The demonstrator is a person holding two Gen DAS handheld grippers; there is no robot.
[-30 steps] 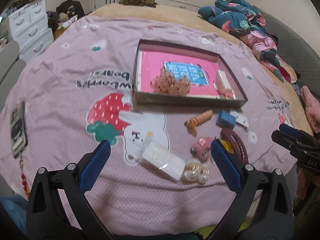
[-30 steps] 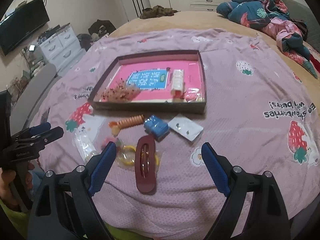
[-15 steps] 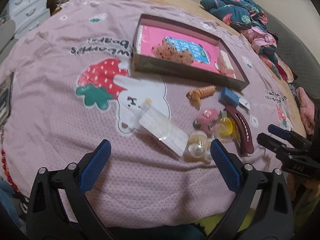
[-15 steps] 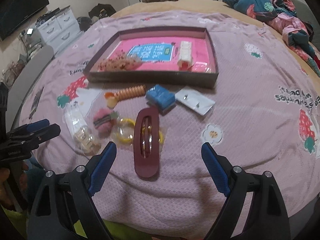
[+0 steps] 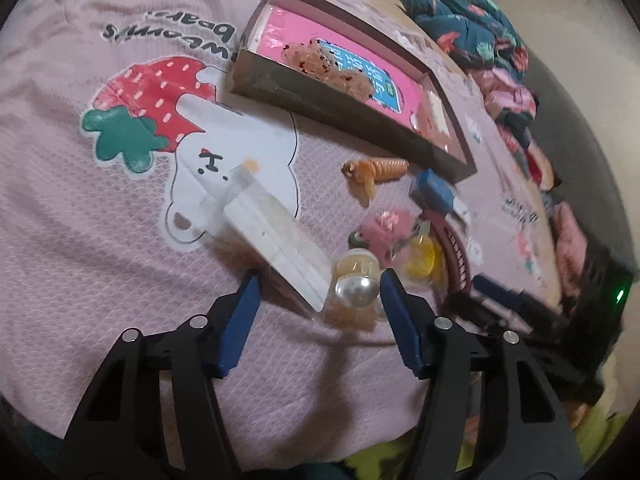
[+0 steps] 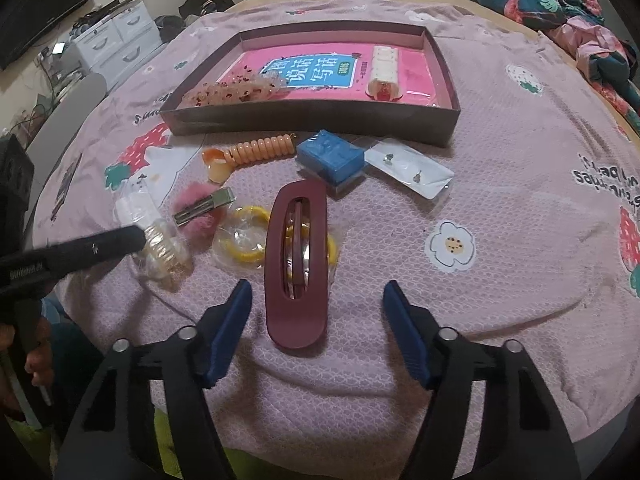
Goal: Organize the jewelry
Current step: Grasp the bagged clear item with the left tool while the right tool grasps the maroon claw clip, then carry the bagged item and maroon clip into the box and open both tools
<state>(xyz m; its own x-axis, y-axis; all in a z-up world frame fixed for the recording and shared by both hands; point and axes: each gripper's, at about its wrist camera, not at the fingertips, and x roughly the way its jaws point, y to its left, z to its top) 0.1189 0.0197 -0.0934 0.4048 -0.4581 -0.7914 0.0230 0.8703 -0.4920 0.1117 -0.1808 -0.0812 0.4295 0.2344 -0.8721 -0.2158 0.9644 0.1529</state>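
In the left wrist view my left gripper (image 5: 319,280) hangs low over the pink bedspread with its jaws closing. A clear packet with a white card (image 5: 276,240) and a packet of pearl pieces (image 5: 356,290) lie between its fingers, and neither pad visibly presses on them. In the right wrist view my right gripper (image 6: 317,287) straddles the near end of a maroon hair clip (image 6: 296,264). Its jaws are closing, with a gap on both sides of the clip. A dark shallow box (image 6: 312,120) lined with a pink book lies beyond.
An orange spiral hair tie (image 6: 260,148), a blue box (image 6: 332,156), an earring card (image 6: 408,168), a pink fluffy clip (image 6: 200,208) and yellow rings (image 6: 244,236) lie in front of the box. Crumpled clothes (image 6: 560,0) sit at the far right. White drawers (image 6: 116,44) stand to the left.
Both grippers have sunk toward the bedspread and their jaws have narrowed. The left one has tilted and now brackets the card and pearl packets. The right one brackets the maroon clip.
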